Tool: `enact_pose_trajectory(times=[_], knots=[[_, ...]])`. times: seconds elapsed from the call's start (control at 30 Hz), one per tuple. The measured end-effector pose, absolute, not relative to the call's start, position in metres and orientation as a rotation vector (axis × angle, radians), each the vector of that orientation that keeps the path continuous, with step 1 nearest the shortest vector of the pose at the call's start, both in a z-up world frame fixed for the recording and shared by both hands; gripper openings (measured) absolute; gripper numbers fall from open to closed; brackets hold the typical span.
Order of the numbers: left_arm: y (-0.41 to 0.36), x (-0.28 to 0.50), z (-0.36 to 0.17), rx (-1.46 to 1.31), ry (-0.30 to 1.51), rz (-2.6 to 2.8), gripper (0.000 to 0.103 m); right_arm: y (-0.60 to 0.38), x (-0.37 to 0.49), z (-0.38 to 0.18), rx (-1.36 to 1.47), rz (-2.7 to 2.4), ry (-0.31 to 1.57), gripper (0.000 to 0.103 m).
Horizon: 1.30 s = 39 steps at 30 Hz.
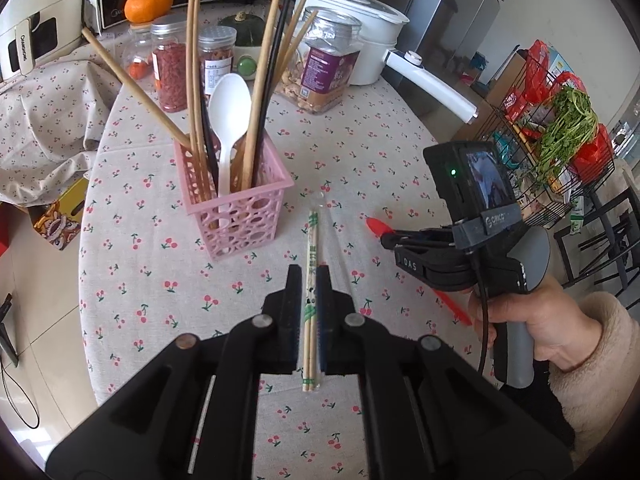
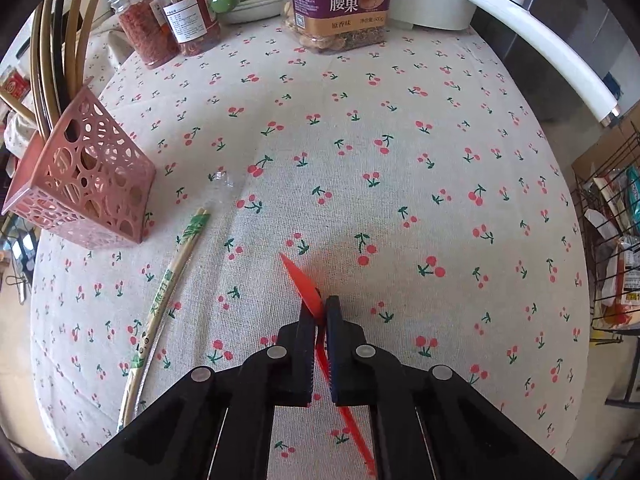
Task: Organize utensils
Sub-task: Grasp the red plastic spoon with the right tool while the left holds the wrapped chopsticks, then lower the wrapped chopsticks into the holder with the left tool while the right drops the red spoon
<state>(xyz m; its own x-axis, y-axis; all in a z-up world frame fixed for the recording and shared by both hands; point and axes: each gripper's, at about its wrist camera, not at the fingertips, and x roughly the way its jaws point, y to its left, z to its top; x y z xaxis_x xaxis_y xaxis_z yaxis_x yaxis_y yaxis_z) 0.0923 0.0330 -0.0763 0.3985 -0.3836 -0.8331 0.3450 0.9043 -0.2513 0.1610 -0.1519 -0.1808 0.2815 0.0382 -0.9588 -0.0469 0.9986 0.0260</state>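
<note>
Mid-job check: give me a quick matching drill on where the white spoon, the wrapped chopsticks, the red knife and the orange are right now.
Things:
1. white spoon
2. wrapped chopsticks
3. red knife
4. orange

Places:
A. between the left gripper's fingers
B. at the back, behind the jars
C. standing in the pink basket
D. clamped in the right gripper

Pairs: 1-C, 2-A, 3-D, 4-B
</note>
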Motion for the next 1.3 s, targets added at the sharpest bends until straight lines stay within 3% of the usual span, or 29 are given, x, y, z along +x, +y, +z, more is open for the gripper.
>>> enact_pose_trajectory(times=[0.1,0.23,0.37,0.5,0.87,1.03,1.3], knots=[[0.022,0.099,-0.092,-0.036,1.118,-0.464,0.047,-0.159,0.155,-0.175,0.013,0.079,1.274,0.005],[0.005,0.108,-0.11,-0.035,1.174,-0.464,0.048,-0.172,0.147,-0.161,0.055,0.103,1.257,0.005],[-0.008,0.121,-0.131,-0.041,1.234,-0.443,0.048,-0.187,0.142,-0.154,0.09,0.113,1.25,0.005],[-0.018,0.132,-0.144,-0.028,1.26,-0.412,0.034,-0.2,0.137,-0.151,0.117,0.124,1.253,0.005],[-0.026,0.15,-0.165,0.02,1.277,-0.351,0.011,-0.206,0.127,-0.139,0.16,0.176,1.224,0.005],[-0.024,0.145,-0.157,0.04,1.241,-0.336,0.011,-0.206,0.124,-0.128,0.193,0.209,1.186,0.005],[-0.004,0.121,-0.095,-0.005,1.059,-0.378,0.01,-0.208,0.117,-0.092,0.256,0.266,1.065,0.005]])
